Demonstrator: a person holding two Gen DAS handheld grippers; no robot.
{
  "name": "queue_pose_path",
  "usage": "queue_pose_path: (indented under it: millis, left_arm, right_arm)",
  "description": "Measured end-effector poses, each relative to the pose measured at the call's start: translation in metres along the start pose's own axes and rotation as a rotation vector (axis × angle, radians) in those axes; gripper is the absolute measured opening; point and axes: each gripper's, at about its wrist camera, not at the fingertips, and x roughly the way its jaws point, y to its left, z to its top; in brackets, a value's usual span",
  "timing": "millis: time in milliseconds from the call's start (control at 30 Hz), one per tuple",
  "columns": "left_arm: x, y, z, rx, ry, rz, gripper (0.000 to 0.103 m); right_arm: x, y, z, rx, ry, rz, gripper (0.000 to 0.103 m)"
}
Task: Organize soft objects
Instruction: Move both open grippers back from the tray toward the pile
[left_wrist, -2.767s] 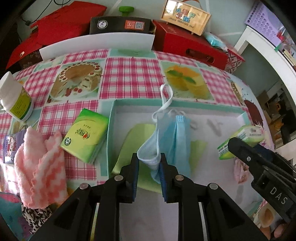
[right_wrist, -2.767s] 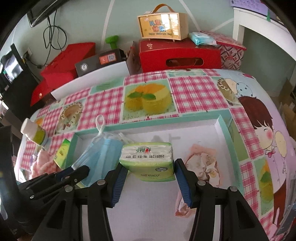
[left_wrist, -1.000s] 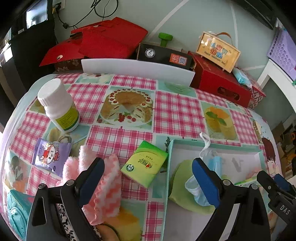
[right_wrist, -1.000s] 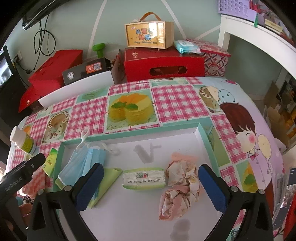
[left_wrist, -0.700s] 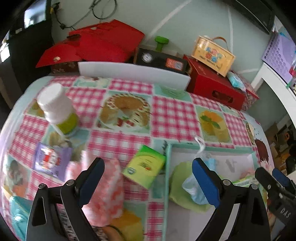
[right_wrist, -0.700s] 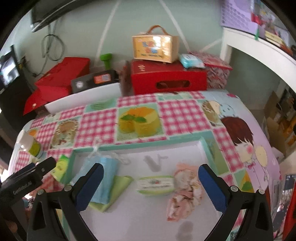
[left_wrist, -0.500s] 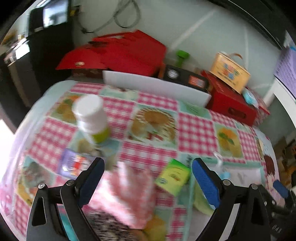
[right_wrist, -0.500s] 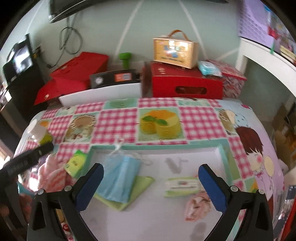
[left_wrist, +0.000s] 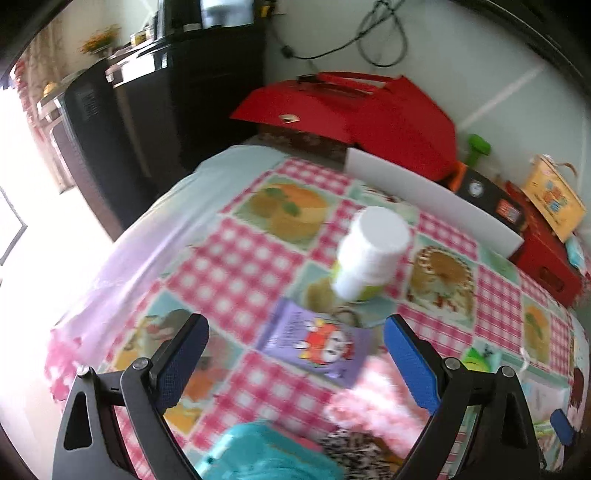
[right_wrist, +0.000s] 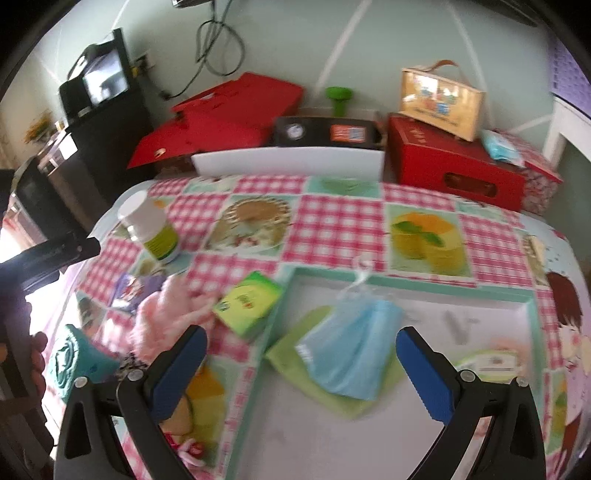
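Both the left gripper and the right gripper are gaping wide and carrying nothing, the blue mask is already lying in the tray, and the pink fluffy cloth is waiting outside.

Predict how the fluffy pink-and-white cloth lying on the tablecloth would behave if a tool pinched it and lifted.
The fluffy pink-and-white cloth lies crumpled in soft folds, so it would probably droop limply from the pinch. It looks light for its bulk. Its fuzzy pile should grip rather than slip, and it seems unlikely to roll or break.

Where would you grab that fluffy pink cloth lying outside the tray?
Probably at the raised, bunched-up top of the pink cloth, coming straight down from above. It lies in a soft heap, crowded by the green tissue pack and purple packet, so a pinch from the side looks awkward.
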Motion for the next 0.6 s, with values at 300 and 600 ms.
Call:
queue_pose_path:
  millis: [300,600]
  left_arm:
    - [0.014,0.010,-0.001,-0.009,0.059,-0.004,0.096]
    - [0.027,0.006,-0.005,0.003,0.127,-0.031,0.096]
  right_arm:
    - [0.024,0.029,-0.005,-0.041,0.056,0.097,0.103]
    - [0.045,0.072,-0.011,-0.116,0.081,0.211,0.103]
